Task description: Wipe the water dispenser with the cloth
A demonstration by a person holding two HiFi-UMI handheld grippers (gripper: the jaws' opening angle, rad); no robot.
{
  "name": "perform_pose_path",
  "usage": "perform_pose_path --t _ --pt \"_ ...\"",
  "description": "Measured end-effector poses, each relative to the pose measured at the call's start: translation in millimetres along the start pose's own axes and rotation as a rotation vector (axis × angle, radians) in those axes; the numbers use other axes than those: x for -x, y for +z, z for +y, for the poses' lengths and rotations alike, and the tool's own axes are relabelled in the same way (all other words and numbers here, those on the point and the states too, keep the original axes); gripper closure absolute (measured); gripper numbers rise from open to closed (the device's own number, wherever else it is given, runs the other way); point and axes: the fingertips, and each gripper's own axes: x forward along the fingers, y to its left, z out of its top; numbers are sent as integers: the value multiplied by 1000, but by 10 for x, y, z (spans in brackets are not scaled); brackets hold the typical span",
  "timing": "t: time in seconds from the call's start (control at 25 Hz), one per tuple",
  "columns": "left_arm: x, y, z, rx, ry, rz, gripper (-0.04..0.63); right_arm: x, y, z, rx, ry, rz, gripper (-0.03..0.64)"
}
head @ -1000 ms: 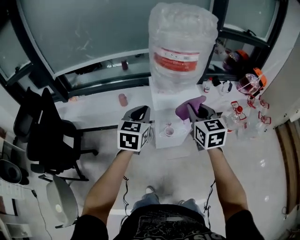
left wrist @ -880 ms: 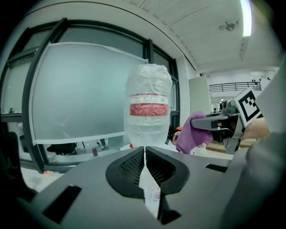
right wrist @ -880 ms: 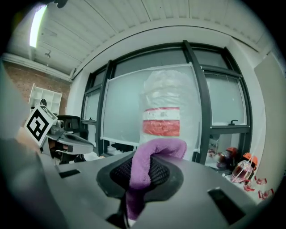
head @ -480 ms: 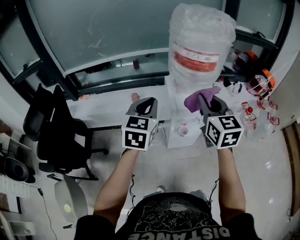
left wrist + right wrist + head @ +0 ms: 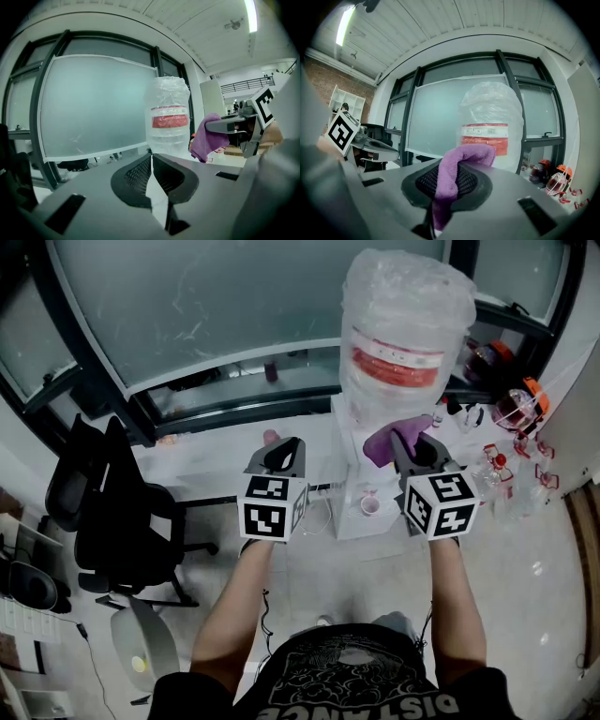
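The water dispenser (image 5: 349, 470) is a white cabinet with a large clear bottle (image 5: 409, 329) bearing a red label on top. It stands just beyond both grippers. My right gripper (image 5: 411, 446) is shut on a purple cloth (image 5: 382, 441), which hangs over its tips close to the bottle's lower part. In the right gripper view the cloth (image 5: 461, 157) drapes between the jaws with the bottle (image 5: 491, 122) behind. My left gripper (image 5: 285, 450) is left of the dispenser, jaws together and empty (image 5: 151, 158). The left gripper view shows the bottle (image 5: 168, 122) and the cloth (image 5: 205, 139).
A black office chair (image 5: 112, 507) stands at the left. Bottles and orange-capped containers (image 5: 514, 413) crowd the floor at the right. A pink cup (image 5: 370, 506) sits in the dispenser's tray. Dark window frames (image 5: 234, 399) run behind, and a cable (image 5: 323, 512) lies by the base.
Over the last second the head view shifted and both grippers came nearer the dispenser. The right gripper keeps the cloth, now slightly closer to the bottle.
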Motion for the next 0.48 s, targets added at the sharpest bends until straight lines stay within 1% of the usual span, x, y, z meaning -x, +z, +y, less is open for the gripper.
perform_pose_path --t 0.48 --pt "-16 25 16 -3 -10 -5 561 -35 25 93 13 8 -11 572"
